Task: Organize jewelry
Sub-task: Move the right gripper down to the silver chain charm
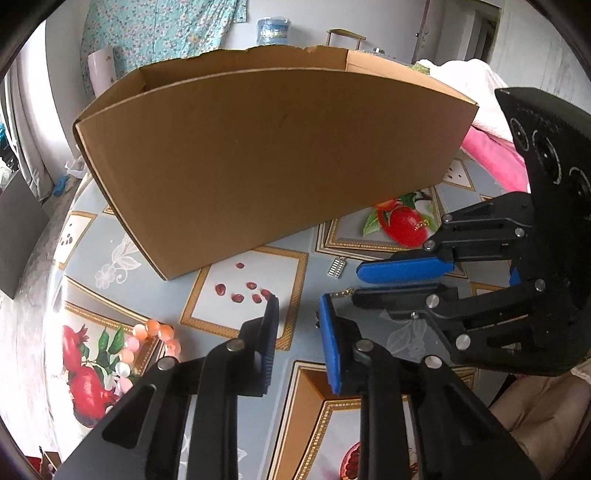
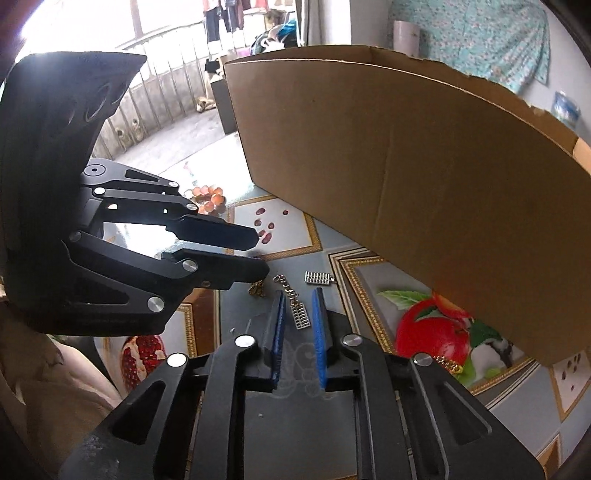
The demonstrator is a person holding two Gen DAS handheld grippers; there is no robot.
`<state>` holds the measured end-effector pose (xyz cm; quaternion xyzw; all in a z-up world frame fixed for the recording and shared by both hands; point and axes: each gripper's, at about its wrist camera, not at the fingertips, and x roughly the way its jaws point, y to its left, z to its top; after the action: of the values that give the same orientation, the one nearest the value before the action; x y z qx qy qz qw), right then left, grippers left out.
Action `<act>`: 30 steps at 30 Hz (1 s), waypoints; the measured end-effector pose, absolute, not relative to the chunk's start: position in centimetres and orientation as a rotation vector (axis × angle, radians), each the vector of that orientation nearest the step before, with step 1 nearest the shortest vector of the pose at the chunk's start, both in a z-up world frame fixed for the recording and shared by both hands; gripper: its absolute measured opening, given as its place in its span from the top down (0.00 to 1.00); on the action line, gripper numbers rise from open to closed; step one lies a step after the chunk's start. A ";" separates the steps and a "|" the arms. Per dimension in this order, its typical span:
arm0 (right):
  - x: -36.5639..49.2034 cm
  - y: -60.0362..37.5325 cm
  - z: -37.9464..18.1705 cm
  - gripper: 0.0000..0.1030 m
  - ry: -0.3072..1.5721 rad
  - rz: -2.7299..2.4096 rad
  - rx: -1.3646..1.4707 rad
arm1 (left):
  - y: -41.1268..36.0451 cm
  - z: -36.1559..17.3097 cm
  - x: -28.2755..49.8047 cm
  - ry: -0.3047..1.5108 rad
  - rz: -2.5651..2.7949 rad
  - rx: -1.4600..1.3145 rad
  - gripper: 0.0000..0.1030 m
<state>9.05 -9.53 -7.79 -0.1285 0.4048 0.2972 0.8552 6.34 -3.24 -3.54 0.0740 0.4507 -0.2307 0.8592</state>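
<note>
No readable text, label, brand, number or sign shows in either view. The cardboard box [image 1: 266, 162] has plain brown walls with no print. The blue-labelled container [image 1: 273, 31] behind it is too small and blurred for any lettering to be made out. The patterned cloth on the counter [image 2: 332, 240] carries only fruit pictures and gold borders.

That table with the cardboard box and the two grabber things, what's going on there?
A person is sorting jewelry on a fruit-print tablecloth beside a tall cardboard box. The right tool is open, its blue pads either side of a small silver abacus charm on a chain; nothing is gripped yet. The left tool hovers open close by, empty. A second silver abacus charm, a small gold piece and a pink-and-orange bead bracelet still lie loose on the table.
</note>
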 end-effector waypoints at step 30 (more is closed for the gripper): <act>7.4 -14.1 -8.5 0.97 0.893 0.487 -0.141 | -5.8 -3.6 7.9 0.916 -0.570 0.190 0.79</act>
<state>7.35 -14.14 -8.48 -0.0673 0.4273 0.2327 0.8711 7.94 -5.83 -3.57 0.0904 0.4357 -0.2708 0.8536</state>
